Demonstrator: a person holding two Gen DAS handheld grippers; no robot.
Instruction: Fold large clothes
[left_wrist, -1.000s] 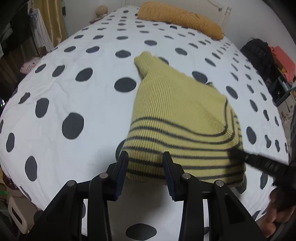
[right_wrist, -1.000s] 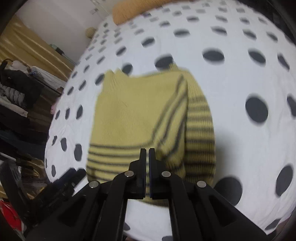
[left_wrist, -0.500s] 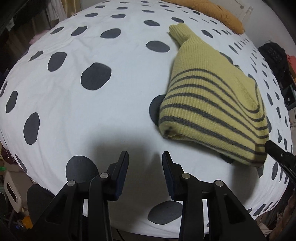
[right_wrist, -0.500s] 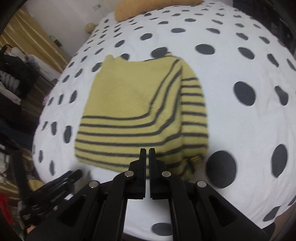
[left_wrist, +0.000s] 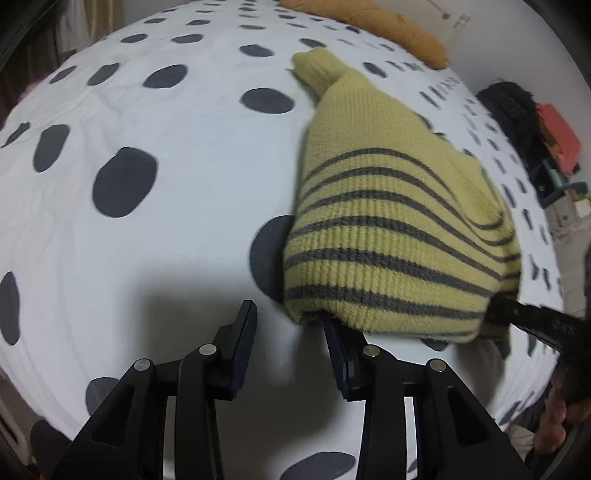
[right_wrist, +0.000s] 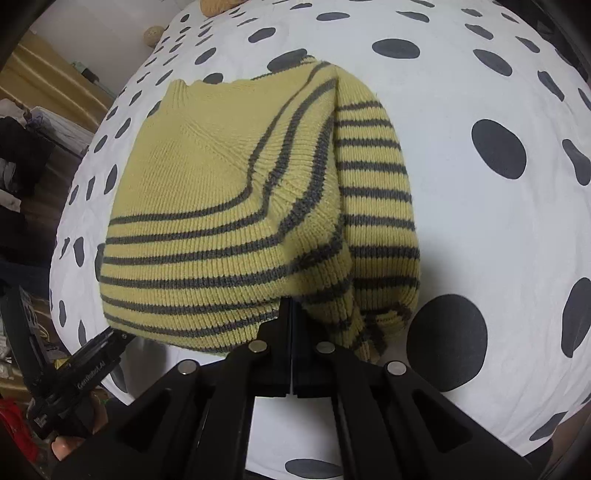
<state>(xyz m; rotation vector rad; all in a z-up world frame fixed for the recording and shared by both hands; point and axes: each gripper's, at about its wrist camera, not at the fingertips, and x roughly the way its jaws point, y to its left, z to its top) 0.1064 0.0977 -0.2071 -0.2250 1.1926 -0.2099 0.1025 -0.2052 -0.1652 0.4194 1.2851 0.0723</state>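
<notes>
Sweater (right_wrist: 236, 206) lies on the bed (left_wrist: 155, 229), already folded into a thick yellow bundle with grey stripes, near the bed's near edge. The right tool (right_wrist: 291, 325) is clenched with its jaws pressed together at the bundle's near hem; from the right wrist view it appears to pinch the knit, and the left wrist view shows its tip buried in the hem's right corner. The left tool (left_wrist: 291, 328) is released, jaws spread wide, hovering at the bundle's near left corner; its right finger seems to touch or slip just under the hem, though I cannot tell which.

The step in hand looks like taking the second corner so both tools can carry the near hem over for another fold. To do it well, the left tool should slide in low along the bed so one finger goes under all layers, not just the top one, then close firmly on the thick ribbed edge. Lifting both corners together and level should keep the stack from sliding apart. A loose flap hangs at the right corner (right_wrist: 369, 332); it may spill out unless gathered into the fold.
</notes>
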